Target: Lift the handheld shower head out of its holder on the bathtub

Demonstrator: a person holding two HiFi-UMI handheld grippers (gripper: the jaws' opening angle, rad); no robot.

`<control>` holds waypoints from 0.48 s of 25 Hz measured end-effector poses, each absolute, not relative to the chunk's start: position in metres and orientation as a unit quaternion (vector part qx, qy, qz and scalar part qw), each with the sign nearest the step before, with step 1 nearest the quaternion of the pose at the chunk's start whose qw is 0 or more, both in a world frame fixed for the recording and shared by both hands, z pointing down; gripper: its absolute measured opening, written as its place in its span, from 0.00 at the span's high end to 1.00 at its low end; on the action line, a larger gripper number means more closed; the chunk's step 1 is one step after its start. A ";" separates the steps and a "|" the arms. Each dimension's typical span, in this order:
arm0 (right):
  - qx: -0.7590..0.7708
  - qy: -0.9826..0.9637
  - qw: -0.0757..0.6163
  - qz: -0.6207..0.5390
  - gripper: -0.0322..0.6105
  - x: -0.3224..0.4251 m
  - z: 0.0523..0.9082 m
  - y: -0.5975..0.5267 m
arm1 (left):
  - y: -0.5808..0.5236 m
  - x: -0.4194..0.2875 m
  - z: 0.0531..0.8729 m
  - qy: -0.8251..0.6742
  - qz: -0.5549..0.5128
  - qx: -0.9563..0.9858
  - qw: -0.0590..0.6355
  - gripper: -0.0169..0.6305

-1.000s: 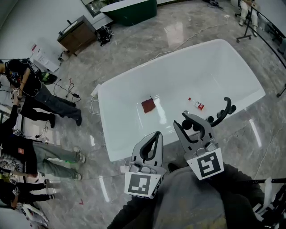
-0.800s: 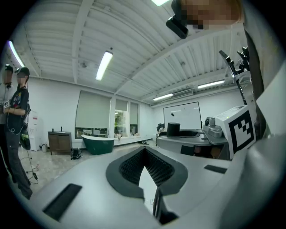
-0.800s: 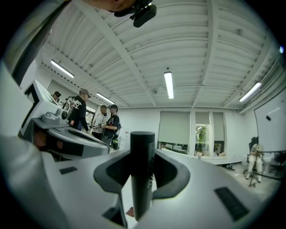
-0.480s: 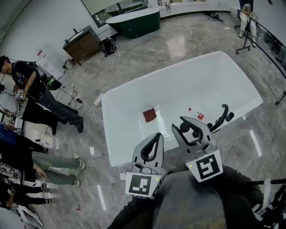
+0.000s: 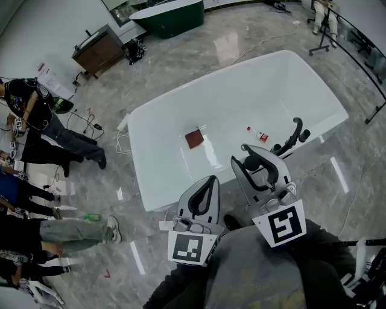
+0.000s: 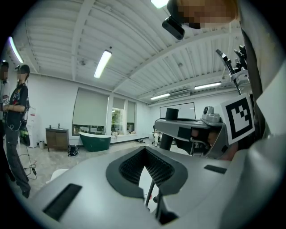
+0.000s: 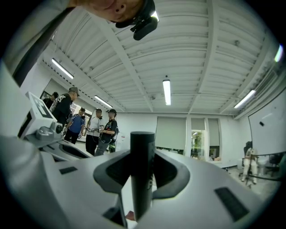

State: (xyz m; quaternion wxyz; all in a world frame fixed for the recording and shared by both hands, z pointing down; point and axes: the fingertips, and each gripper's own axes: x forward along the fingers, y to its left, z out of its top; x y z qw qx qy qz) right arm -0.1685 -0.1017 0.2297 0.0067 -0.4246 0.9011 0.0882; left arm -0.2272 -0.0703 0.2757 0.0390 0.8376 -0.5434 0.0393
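My right gripper (image 5: 253,156) hovers over the near rim of the white bathtub (image 5: 140,169), shut on the black shower head (image 5: 253,164). In the right gripper view its round black handle (image 7: 142,188) stands upright between the pads of the right gripper (image 7: 143,154). Just beyond, the black curved faucet with the holder (image 5: 294,136) rises from the tub's right rim. My left gripper (image 5: 210,180) hangs beside the right one, over the same rim. In its own view the left gripper (image 6: 145,150) has its tips together and holds nothing.
Inside the tub lie a dark red cloth (image 5: 194,139) and a small bottle with a red label (image 5: 260,135). Several people (image 5: 36,114) stand at the left on the marble floor. A green tub (image 5: 169,15) and a wooden cabinet (image 5: 96,51) stand at the back.
My right gripper has risen a little with the shower head in its grip. The left gripper has shifted slightly alongside it. The people at the left have moved about.
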 end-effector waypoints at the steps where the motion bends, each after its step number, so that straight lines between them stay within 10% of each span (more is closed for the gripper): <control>1: -0.427 0.900 0.010 0.088 0.76 -0.164 0.227 -0.098 | -0.067 -0.225 0.275 -0.545 0.042 0.837 0.039 0.97; 12: -0.392 0.912 0.055 0.105 0.76 -0.104 0.191 -0.018 | 0.003 -0.162 0.269 -0.568 0.035 0.822 0.031 0.97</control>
